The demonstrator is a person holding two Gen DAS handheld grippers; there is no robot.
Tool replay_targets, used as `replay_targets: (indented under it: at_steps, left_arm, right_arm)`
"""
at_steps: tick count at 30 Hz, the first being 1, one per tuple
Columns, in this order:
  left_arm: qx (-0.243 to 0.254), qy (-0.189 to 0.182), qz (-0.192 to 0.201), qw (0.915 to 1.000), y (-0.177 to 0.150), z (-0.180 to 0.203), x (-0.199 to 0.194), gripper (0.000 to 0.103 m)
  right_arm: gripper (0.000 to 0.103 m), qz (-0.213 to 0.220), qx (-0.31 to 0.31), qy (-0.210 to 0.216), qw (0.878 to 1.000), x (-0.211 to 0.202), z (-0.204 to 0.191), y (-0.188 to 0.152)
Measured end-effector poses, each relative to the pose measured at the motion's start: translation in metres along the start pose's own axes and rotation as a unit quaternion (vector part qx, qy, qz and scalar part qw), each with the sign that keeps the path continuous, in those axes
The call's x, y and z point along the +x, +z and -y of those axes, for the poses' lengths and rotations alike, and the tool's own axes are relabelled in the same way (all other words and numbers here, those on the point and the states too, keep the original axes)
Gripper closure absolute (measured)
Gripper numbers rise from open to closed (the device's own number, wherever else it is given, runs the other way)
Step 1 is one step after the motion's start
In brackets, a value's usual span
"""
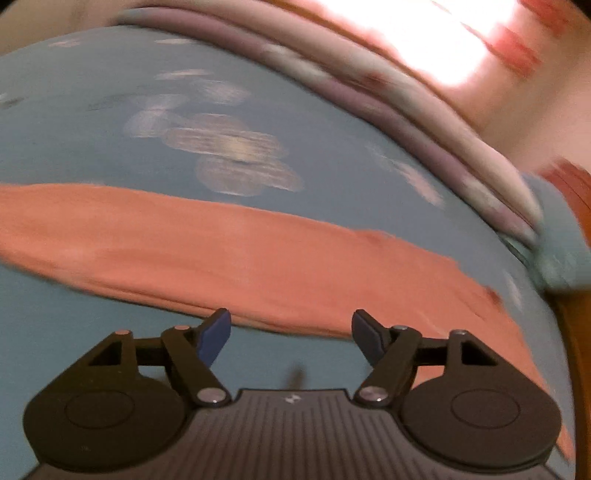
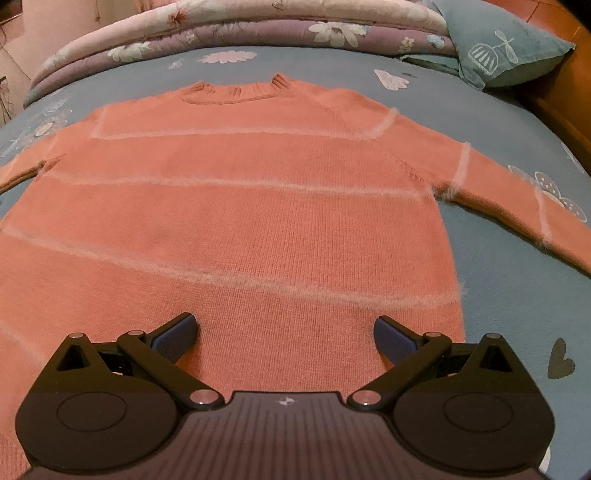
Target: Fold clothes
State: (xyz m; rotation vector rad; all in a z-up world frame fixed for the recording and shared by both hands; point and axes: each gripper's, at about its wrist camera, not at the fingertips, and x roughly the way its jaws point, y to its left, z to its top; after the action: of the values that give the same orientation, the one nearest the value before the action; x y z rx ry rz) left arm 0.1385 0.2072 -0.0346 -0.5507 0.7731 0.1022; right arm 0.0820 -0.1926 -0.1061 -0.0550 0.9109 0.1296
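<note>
In the left wrist view, blurred, we see the left hand-held gripper (image 1: 291, 328) with jaws apart and nothing between them, over the blue bed sheet (image 1: 92, 110); a sleeve of the orange sweater (image 1: 221, 251) lies across ahead. In the right wrist view, the right hand-held gripper (image 2: 286, 332) stands wide and empty above the sweater's lower part; the sweater lies flat mid-bed, collar toward the folded quilt (image 2: 221, 29) and the pillow (image 2: 509, 48) at the far right corner.

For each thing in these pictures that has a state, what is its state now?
Sweater: spread flat on the bed, sleeves out, not folded.
Left gripper: open, holds nothing.
Right gripper: open, over the sweater's bottom part.
Quilt: folded at the bed's far side.
Pillow: beside the quilt.
</note>
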Motion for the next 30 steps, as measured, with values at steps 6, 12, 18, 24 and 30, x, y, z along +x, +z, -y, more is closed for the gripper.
replay_targets:
  at_steps: [6, 12, 18, 24, 30]
  left_arm:
    - [0.094, -0.082, -0.055, 0.9906, -0.035, 0.107, 0.038, 0.028]
    - [0.16, -0.087, -0.109, 0.9772, -0.081, 0.158, 0.06, 0.028]
    - [0.17, -0.058, -0.129, 0.9752, -0.097, 0.158, 0.073, 0.024]
    - [0.162, -0.061, -0.135, 0.9756, -0.098, 0.154, 0.073, 0.023]
    - [0.158, -0.06, -0.134, 0.9766, -0.099, 0.158, 0.079, 0.022]
  right_arm:
    - [0.0, 0.022, -0.003, 0.008, 1.0, -0.012, 0.011, 0.005]
    - [0.0, 0.111, 0.159, -0.001, 0.981, -0.058, 0.133, 0.021]
    - [0.011, 0.155, 0.44, -0.011, 0.884, -0.066, 0.301, -0.017]
    - [0.02, 0.186, 0.585, 0.017, 0.789, -0.04, 0.369, -0.057]
    - [0.021, 0.233, 0.614, 0.007, 0.754, -0.022, 0.393, -0.049]
